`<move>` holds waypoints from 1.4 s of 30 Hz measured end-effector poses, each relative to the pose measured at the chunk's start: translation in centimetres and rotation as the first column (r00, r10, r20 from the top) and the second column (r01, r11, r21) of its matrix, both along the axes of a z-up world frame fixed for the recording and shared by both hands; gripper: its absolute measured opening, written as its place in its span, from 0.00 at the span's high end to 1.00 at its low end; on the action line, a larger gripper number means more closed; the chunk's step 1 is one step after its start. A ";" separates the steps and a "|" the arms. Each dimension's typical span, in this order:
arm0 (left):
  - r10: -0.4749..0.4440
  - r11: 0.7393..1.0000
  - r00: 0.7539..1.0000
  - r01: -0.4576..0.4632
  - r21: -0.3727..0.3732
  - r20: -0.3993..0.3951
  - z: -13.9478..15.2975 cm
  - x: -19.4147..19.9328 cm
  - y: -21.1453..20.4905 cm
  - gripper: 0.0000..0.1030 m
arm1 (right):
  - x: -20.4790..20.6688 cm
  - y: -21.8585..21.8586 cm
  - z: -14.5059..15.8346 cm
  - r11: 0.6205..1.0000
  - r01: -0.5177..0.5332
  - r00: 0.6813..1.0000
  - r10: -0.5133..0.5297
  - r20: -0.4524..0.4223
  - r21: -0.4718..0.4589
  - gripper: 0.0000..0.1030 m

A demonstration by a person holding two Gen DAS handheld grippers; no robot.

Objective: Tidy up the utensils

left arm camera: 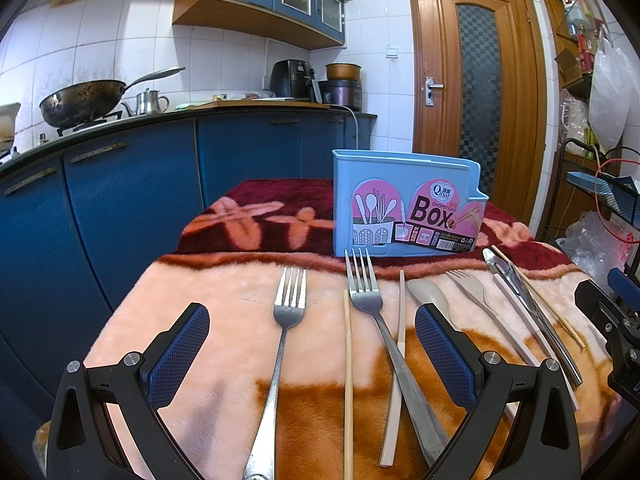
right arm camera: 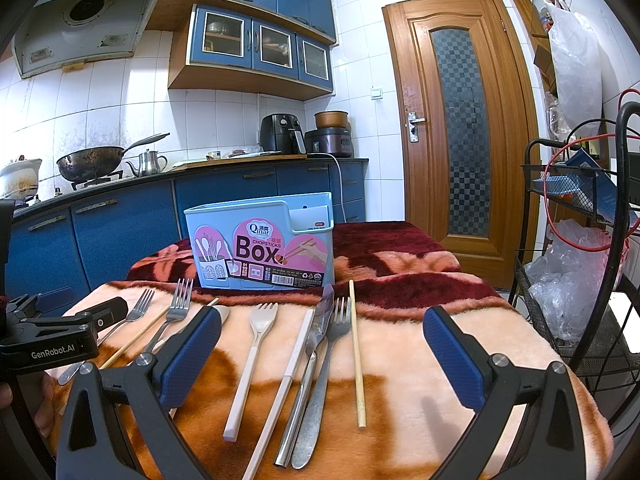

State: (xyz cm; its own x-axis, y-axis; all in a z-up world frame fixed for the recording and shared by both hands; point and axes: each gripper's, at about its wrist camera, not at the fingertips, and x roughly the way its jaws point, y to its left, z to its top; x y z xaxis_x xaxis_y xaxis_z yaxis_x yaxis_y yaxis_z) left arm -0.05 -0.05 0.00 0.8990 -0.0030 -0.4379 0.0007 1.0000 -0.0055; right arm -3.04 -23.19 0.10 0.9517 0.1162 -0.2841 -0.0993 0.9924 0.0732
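A light blue chopsticks box (left arm camera: 404, 208) (right arm camera: 260, 248) stands upright at the back of the blanket-covered table (left arm camera: 224, 312). Utensils lie in a row in front of it. My left gripper (left arm camera: 312, 356) hovers open over a metal fork (left arm camera: 288, 308), a bamboo chopstick (left arm camera: 348, 380), a second metal fork (left arm camera: 364, 284) and a beige chopstick (left arm camera: 400, 340). My right gripper (right arm camera: 322, 360) hovers open over a beige fork (right arm camera: 260, 320), a beige chopstick (right arm camera: 296, 360), a metal knife (right arm camera: 320, 328), a metal fork (right arm camera: 336, 320) and a bamboo chopstick (right arm camera: 356, 352). Neither gripper holds anything.
A beige spoon (left arm camera: 428, 292) lies partly behind my left gripper's right finger. Blue kitchen cabinets (left arm camera: 120, 208) with a wok (left arm camera: 80, 100) stand to the left. A wooden door (right arm camera: 460, 128) is behind, and a wire rack (right arm camera: 580, 200) with plastic bags is at the right.
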 end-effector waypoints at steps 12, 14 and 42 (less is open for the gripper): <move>0.000 1.000 1.000 0.000 0.000 0.000 0.0 0.0 0.0 0.01 | 0.0 0.0 0.0 1.000 0.000 1.000 0.000 0.000 0.000 0.00; 0.000 1.000 1.000 0.000 0.000 0.000 0.0 0.0 0.0 0.01 | 0.0 0.0 0.0 1.000 0.000 1.000 0.000 0.001 0.000 0.00; 0.002 1.000 1.000 -0.002 -0.005 -0.002 0.0 -0.1 0.1 0.01 | 0.1 -0.3 0.3 1.000 -0.003 1.000 0.003 -0.024 0.004 0.00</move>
State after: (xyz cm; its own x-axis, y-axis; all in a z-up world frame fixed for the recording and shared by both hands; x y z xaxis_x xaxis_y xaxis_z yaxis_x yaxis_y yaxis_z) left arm -0.18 0.03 0.03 0.8980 -0.0029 -0.4400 -0.0017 0.9999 -0.0102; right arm -2.89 -23.52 0.39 0.9442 0.1200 -0.3067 -0.1001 0.9918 0.0797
